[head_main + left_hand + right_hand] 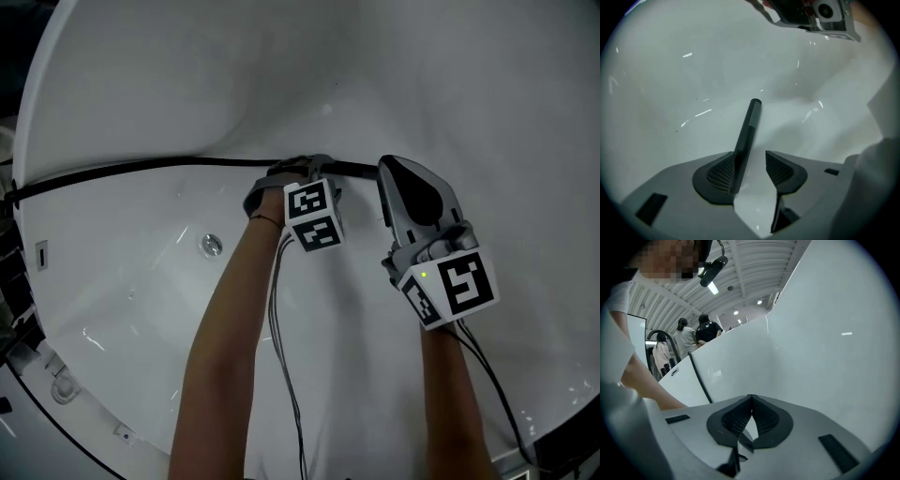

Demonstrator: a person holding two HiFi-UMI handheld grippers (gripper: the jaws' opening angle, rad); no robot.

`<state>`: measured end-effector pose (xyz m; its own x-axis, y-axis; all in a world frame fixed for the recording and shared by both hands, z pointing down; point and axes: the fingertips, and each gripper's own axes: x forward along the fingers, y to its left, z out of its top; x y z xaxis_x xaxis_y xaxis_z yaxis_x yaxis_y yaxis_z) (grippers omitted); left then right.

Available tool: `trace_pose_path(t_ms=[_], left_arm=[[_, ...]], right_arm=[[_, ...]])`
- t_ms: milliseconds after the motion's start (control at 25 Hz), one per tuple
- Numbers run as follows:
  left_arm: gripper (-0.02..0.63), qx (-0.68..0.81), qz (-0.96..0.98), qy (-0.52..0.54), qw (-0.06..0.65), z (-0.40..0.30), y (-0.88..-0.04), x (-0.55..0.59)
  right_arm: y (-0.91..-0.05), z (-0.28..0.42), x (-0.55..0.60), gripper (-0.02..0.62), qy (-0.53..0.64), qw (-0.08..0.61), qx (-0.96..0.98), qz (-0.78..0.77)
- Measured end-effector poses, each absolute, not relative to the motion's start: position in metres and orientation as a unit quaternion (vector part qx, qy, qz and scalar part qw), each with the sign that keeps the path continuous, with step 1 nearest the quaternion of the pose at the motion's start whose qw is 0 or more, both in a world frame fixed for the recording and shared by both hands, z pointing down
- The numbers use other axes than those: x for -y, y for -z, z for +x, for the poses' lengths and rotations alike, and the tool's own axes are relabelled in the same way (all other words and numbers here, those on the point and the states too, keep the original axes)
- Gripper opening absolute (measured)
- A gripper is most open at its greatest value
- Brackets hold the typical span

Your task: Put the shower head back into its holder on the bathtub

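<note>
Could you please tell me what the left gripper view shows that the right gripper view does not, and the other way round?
Only the left gripper view shows a slim black rod, probably the shower head. It stands between the open jaws of the left gripper.

Only the right gripper view shows the right gripper with its jaws shut and nothing between them. It also shows people standing in the background and a ribbed ceiling.

Both views show the white bathtub beyond the jaws.

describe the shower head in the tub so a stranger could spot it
Start at the white bathtub. A thin black shower wand runs across it from the rim to the left gripper, whose open jaws straddle it. It is the only dark, straight thing on the white.
</note>
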<state>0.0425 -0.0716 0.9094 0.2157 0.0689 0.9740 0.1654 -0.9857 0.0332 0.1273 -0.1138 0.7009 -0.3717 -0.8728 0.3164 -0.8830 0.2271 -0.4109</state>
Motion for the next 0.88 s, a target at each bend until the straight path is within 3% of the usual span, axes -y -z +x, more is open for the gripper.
trace_pose_path(t_ms=[480,680,880], left_arm=[[0.198,0.090,-0.749,0.652,0.074,0.052,-0.927,0.075],[0.149,0.074,-0.748,0.654,0.086,0.058,-0.931,0.078],[0.149,0.069,-0.748,0.655,0.082,0.059,-0.935,0.074]], right_arm=[[-0.703,0.137,0.115,-0.006,-0.282,-0.007,0.765,0.579],[-0.704,0.137,0.115,-0.006,-0.281,-0.003,0.764,0.580],[-0.703,0.136,0.115,-0.006,-0.278,0.000,0.766,0.580]])
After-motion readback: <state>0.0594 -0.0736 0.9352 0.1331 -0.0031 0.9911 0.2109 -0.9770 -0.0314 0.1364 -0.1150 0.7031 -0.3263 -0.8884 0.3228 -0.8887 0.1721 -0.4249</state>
